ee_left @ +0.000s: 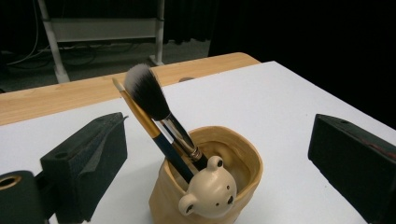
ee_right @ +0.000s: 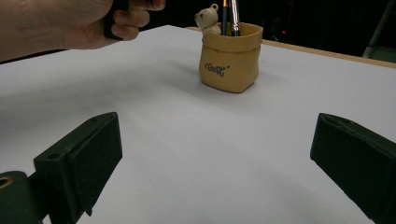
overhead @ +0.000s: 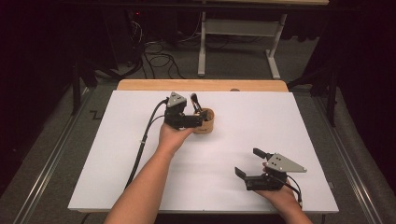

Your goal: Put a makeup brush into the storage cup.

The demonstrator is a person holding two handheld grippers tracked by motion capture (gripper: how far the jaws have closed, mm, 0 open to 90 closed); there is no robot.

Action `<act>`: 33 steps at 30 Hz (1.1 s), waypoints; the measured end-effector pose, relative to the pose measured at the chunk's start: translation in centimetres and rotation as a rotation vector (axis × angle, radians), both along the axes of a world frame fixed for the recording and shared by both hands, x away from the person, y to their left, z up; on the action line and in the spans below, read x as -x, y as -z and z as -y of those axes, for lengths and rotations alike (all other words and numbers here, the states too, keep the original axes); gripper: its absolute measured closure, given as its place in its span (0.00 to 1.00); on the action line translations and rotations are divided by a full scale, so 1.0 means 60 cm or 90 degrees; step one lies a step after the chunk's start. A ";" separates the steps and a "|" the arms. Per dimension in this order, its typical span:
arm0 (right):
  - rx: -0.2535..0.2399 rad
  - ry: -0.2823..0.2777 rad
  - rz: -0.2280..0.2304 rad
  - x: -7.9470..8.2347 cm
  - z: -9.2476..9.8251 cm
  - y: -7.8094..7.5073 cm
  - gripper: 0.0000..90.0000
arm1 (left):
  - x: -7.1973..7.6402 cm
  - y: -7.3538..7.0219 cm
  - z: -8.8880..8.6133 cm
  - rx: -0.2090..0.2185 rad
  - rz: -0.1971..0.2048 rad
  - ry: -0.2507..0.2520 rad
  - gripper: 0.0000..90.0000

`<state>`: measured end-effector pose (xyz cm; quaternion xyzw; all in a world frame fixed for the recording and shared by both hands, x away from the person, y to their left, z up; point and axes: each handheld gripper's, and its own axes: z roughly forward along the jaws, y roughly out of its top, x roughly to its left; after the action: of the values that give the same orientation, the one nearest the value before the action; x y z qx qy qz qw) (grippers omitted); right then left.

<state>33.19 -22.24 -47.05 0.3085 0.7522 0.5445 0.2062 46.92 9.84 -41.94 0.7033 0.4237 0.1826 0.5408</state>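
White table sheet over wood, dark room behind

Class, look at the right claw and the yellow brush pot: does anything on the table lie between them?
Nothing visible does. Bare white table runs from the open right claw to the pot. The left claw sits at the pot's other side.

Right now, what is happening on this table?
A person holds a gripper in each hand. The left gripper is at a tan pot with a bear figure, its jaws open on either side and not touching it. Two brushes stand in the pot. The right gripper waits open near the table's front edge.
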 end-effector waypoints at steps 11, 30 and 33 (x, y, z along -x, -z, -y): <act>0.003 0.000 0.000 0.001 0.000 0.000 0.03 | 0.012 0.008 -0.007 -0.012 0.009 -0.005 0.04; 0.006 0.008 0.000 0.000 0.003 0.001 0.02 | 0.035 0.025 -0.034 -0.019 0.012 -0.012 0.00; 0.008 0.008 -0.001 0.000 0.002 0.001 0.02 | 0.040 0.024 -0.040 -0.014 0.015 -0.009 0.00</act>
<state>33.18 -22.38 -47.14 0.3126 0.7539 0.5381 0.2109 44.54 12.21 -43.36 0.7038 0.4202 0.1996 0.5369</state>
